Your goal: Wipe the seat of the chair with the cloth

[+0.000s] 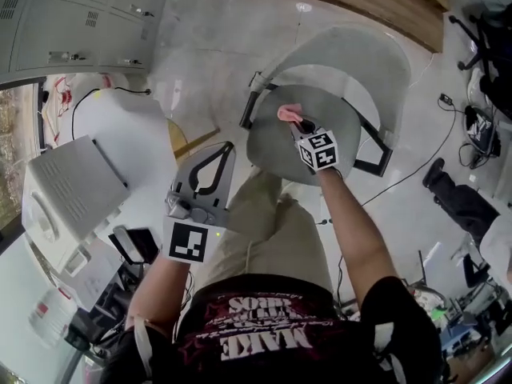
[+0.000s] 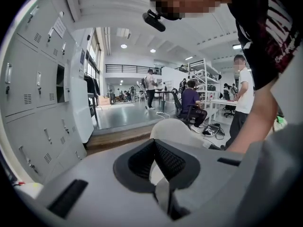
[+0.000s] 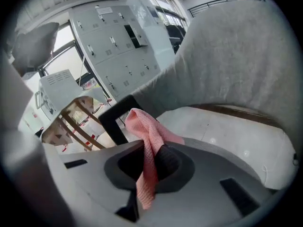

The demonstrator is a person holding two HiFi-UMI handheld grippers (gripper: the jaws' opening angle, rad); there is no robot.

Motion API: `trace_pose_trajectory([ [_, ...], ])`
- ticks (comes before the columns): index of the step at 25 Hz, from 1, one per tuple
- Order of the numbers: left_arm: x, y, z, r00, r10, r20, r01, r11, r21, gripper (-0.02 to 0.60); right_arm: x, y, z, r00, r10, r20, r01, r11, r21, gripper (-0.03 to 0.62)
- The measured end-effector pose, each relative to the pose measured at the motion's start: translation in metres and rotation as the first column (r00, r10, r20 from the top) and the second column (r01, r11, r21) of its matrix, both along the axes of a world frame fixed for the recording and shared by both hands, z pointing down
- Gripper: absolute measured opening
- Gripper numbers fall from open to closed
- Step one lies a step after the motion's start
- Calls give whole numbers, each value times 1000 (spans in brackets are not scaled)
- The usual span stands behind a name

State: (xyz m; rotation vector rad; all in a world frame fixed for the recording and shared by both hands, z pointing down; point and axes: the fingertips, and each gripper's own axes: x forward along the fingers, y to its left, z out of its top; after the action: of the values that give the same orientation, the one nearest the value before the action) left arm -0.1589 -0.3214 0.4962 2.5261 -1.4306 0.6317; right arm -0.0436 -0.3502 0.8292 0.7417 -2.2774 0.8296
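Open workshop room, pale glossy floor (image 1: 208,62), grey lockers (image 1: 72,14) at upper left, people at desks far behind in left gripper view. Grey chair (image 1: 360,54) in middle of head view, curved backrest on far side, black frame at both sides. Round seat (image 1: 272,154) just ahead of person's beige-trousered knee (image 1: 264,214). White boxy machine (image 1: 72,190) on floor at left, well apart from chair.

Right claw (image 1: 302,125) over seat's far edge, close to backrest, clamped on pink cloth (image 1: 288,114). Seen in right gripper view: cloth (image 3: 147,136) pinched between dark pads, one end poking forward past claw (image 3: 150,150), other end hanging down on near side. Seat (image 3: 227,126) and backrest directly beyond. Cloth-to-seat contact not clear.

Left claw (image 1: 226,146) off seat's near left edge, not touching chair. Jaws together, nothing between them in left gripper view (image 2: 155,145).
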Motion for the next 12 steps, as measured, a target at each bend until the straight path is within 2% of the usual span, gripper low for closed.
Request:
trace_pose_trajectory([
  [4, -10, 2, 27, 999, -38, -20, 37, 998, -56, 3, -17, -5, 65, 992, -66, -111, 62, 997, -44, 31],
  [8, -16, 7, 46, 999, -38, -13, 36, 995, -94, 3, -27, -9, 110, 974, -98, -203, 81, 992, -92, 31],
  [12, -18, 6, 55, 999, -38, -13, 36, 994, -106, 3, -5, -12, 134, 958, -88, -272, 48, 988, -149, 31],
])
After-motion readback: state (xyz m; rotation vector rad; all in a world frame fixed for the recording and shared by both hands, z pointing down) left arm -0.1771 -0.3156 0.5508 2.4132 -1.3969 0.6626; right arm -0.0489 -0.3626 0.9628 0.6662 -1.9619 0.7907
